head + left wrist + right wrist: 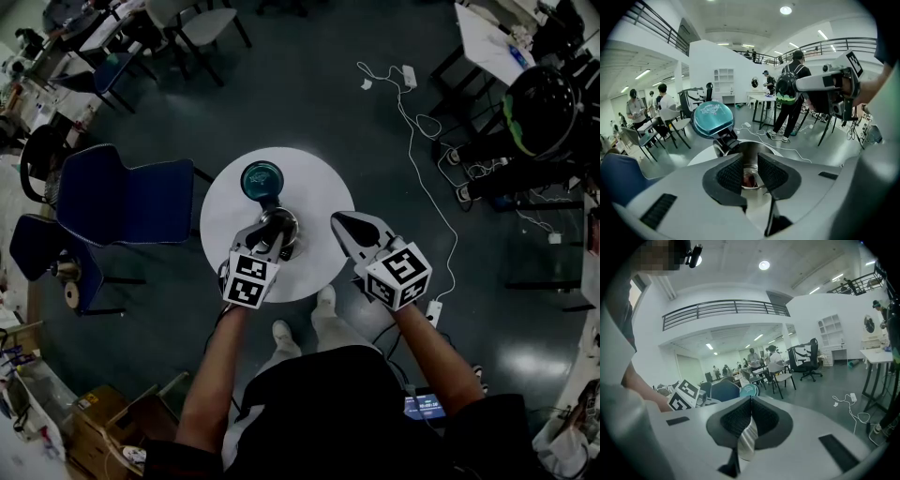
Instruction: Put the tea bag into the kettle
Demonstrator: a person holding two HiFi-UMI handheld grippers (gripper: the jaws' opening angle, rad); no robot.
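A steel kettle stands on the round white table with its teal lid flipped up. My left gripper hovers right over the kettle's mouth, jaws a little apart and holding nothing. In the left gripper view, the gap of the left gripper shows the kettle's inside with a reddish tea bag at the bottom. My right gripper is over the table's right side, apart from the kettle. In its own view the right gripper is shut on a silvery foil wrapper.
Blue chairs stand left of the table. A white cable with a power strip trails over the dark floor to the right. Desks, chairs and people fill the room behind. The person's feet are under the table's near edge.
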